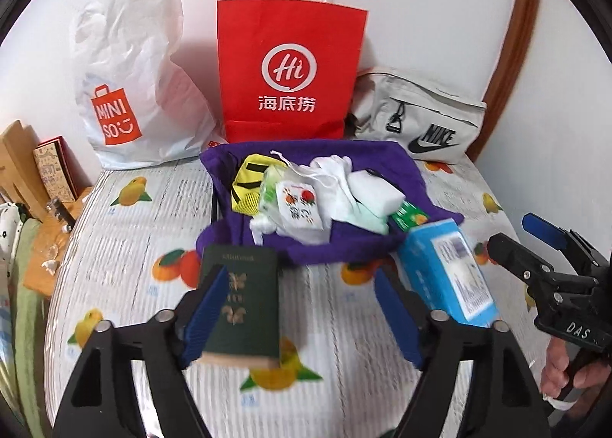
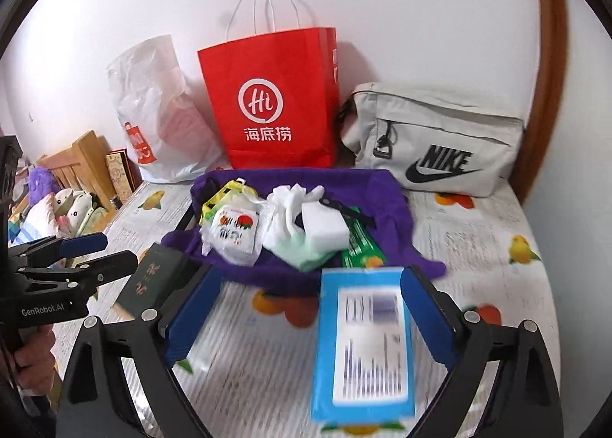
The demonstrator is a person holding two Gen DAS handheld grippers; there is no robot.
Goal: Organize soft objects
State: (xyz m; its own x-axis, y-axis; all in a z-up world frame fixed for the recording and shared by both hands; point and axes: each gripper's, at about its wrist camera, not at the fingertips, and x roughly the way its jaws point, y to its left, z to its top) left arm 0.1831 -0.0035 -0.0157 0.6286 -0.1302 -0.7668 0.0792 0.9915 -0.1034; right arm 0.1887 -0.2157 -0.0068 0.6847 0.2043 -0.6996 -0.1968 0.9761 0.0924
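A purple cloth [image 1: 359, 250] [image 2: 386, 201] lies on the fruit-print bed and bears several soft things: a yellow pouch [image 1: 246, 185], a snack packet [image 1: 298, 208] [image 2: 233, 233], white socks [image 1: 332, 174] [image 2: 290, 208] and a white sponge [image 1: 376, 189] [image 2: 325, 226]. My left gripper [image 1: 302, 308] is open; a dark green booklet [image 1: 243, 304] [image 2: 153, 281] lies blurred between its fingers, against the left one. My right gripper [image 2: 310, 315] is open; a blue tissue pack [image 2: 363, 346] [image 1: 447, 273] lies blurred between its fingers, near the right one.
Against the wall stand a white Miniso plastic bag [image 1: 130, 86] [image 2: 160, 120], a red paper bag [image 1: 290, 71] [image 2: 275, 101] and a grey Nike pouch [image 1: 420, 117] [image 2: 436, 140]. A wooden headboard [image 1: 19, 166] and plush toys [image 2: 72, 212] are at the left edge.
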